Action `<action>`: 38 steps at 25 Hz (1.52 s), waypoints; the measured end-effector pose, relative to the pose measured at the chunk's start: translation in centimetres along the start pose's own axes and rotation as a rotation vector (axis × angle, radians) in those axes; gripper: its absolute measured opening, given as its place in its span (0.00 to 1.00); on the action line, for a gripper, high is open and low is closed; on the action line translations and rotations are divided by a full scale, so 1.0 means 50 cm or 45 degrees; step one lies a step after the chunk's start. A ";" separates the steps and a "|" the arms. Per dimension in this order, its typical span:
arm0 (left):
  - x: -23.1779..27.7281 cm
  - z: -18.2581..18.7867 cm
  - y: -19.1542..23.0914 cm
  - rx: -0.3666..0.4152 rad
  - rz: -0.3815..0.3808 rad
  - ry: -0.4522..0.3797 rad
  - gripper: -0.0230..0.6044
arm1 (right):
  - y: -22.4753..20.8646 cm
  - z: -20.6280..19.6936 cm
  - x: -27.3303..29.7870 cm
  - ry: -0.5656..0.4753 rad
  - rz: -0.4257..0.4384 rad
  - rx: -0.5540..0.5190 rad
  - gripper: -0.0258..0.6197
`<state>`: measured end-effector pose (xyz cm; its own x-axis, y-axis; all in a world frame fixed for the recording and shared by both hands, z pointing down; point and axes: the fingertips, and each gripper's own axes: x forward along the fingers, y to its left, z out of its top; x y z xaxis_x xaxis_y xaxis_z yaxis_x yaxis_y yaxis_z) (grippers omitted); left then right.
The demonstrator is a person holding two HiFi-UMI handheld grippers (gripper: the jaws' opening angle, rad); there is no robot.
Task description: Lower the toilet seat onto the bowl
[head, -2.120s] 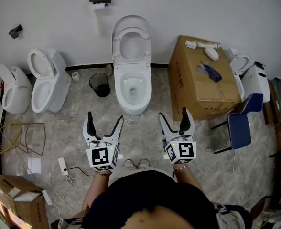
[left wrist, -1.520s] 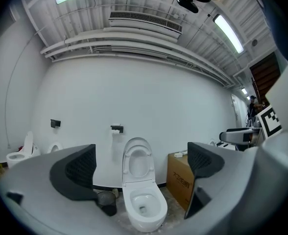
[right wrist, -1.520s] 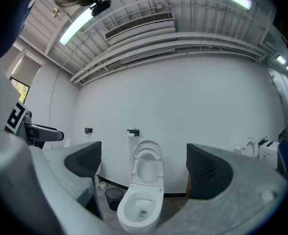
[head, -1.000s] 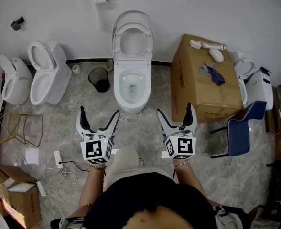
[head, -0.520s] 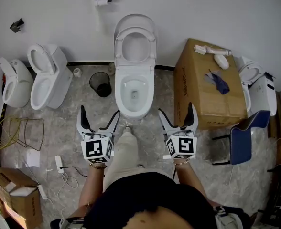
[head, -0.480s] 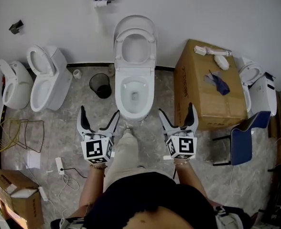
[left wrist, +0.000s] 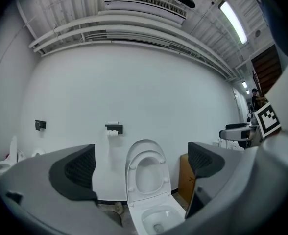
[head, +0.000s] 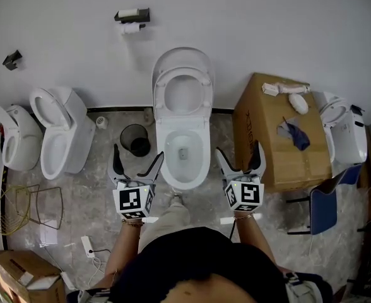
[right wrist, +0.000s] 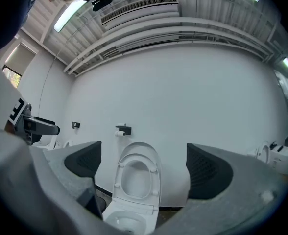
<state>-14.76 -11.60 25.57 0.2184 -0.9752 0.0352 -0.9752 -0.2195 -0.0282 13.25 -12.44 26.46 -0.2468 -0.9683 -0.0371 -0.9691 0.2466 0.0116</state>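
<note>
A white toilet stands against the wall with its seat (head: 183,93) and lid raised upright above the open bowl (head: 183,155). The seat (left wrist: 146,176) shows between the jaws in the left gripper view, and the seat (right wrist: 135,179) likewise in the right gripper view. My left gripper (head: 139,163) hangs open just left of the bowl's front. On the other side my right gripper (head: 241,157) is open too, just right of the bowl. Neither touches the toilet, and nothing is between either pair of jaws.
A big cardboard box (head: 280,137) stands close on the right, with a blue chair (head: 326,202) beyond it. A black bin (head: 135,140) sits left of the bowl, near two more white toilets (head: 56,137). A toilet-roll holder (head: 131,16) hangs on the wall.
The person has stepped towards the toilet, so both grippers now flank the front of the bowl. Both stayed open. The seat has not moved.
</note>
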 end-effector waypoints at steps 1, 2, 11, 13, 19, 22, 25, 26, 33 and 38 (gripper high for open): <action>0.021 0.000 0.011 0.003 -0.008 0.004 0.93 | -0.002 -0.003 0.024 0.004 -0.008 0.003 0.85; 0.039 -0.002 0.022 0.008 -0.016 0.010 0.93 | -0.002 -0.006 0.046 0.008 -0.013 0.003 0.85; 0.225 -0.053 0.055 0.011 -0.114 0.106 0.93 | -0.027 -0.057 0.240 0.082 0.031 -0.023 0.85; 0.277 -0.061 0.051 0.023 -0.134 0.106 0.93 | -0.046 -0.069 0.288 0.084 0.045 -0.018 0.85; 0.434 -0.074 0.044 0.075 -0.164 0.079 0.93 | -0.092 -0.106 0.436 0.105 0.105 -0.055 0.85; 0.517 -0.094 0.049 0.061 -0.199 0.058 0.93 | -0.105 -0.140 0.515 0.133 0.154 -0.091 0.85; 0.595 -0.122 0.061 0.041 -0.241 0.052 0.93 | -0.107 -0.187 0.589 0.172 0.200 -0.112 0.85; 0.621 -0.135 0.062 0.047 -0.265 0.064 0.93 | -0.107 -0.204 0.612 0.187 0.215 -0.116 0.85; 0.777 -0.234 0.051 0.154 -0.411 0.178 0.93 | -0.121 -0.290 0.761 0.276 0.300 -0.063 0.85; 0.857 -0.266 0.064 0.122 -0.448 0.200 0.92 | -0.115 -0.320 0.830 0.300 0.416 -0.053 0.85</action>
<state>-9.01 -53.73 40.30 0.5234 -0.8254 0.2117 -0.8324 -0.5484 -0.0797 8.63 -54.67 40.83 -0.5298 -0.8229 0.2052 -0.8377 0.5456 0.0252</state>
